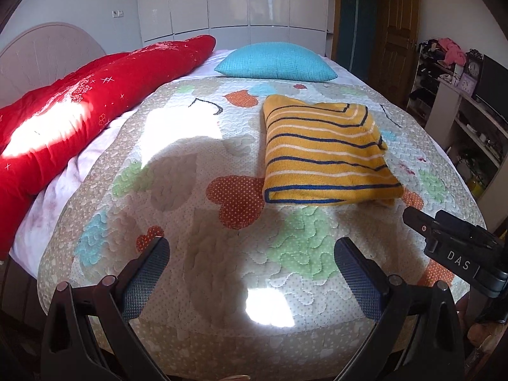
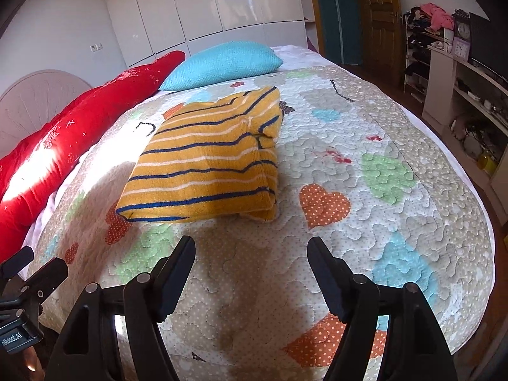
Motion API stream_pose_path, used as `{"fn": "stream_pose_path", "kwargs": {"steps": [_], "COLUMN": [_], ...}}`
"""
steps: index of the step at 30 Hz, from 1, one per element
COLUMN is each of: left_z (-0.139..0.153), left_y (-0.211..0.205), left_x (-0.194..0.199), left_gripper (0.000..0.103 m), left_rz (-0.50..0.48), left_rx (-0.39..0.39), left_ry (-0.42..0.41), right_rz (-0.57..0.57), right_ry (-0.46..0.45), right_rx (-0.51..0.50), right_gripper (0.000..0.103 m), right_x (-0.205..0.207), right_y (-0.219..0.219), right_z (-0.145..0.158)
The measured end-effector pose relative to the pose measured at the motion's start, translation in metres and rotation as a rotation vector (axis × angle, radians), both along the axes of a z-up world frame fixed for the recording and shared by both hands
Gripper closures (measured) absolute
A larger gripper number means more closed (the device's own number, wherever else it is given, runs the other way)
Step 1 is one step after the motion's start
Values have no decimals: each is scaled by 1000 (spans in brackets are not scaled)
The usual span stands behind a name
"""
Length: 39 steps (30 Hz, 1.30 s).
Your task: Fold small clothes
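A yellow sweater with blue and white stripes [image 1: 324, 155] lies folded into a thick rectangle on the patterned quilt [image 1: 203, 209]; it also shows in the right wrist view [image 2: 206, 162]. My left gripper [image 1: 252, 254] is open and empty, low over the quilt, in front of and to the left of the sweater. My right gripper [image 2: 250, 250] is open and empty, just in front of the sweater's near edge. The right gripper's body shows at the right of the left wrist view [image 1: 457, 247].
A turquoise pillow [image 1: 276, 62] lies behind the sweater. A red duvet [image 1: 79, 104] runs along the left side by the headboard [image 1: 41, 54]. White wardrobes [image 1: 235, 3] stand at the back. Shelves with clutter [image 1: 460, 95] stand to the right of the bed.
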<state>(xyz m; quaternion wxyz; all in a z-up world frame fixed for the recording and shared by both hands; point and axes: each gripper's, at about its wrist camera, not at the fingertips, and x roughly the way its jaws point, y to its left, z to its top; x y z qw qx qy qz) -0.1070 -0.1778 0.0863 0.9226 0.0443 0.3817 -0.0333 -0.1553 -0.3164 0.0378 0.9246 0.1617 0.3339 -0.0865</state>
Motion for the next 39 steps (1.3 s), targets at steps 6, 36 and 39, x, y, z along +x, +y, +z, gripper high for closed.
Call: {"fn": "stream_pose_path", "kwargs": {"steps": [6, 36, 39], "left_z": [-5, -23, -24], "left_y": [1, -4, -4], "left_x": [-1, 3, 3], "left_gripper": [0, 0, 0], "left_rz": [6, -18, -19], "left_rx": [9, 2, 1], "left_ry": [17, 94, 100], "right_rz": [3, -4, -5], "right_ry": [6, 20, 20], "right_rx": [-12, -15, -13], "right_gripper": [24, 22, 22], "right_x": [1, 1, 1], "right_y": [6, 6, 5], "right_z": [-1, -4, -4]}}
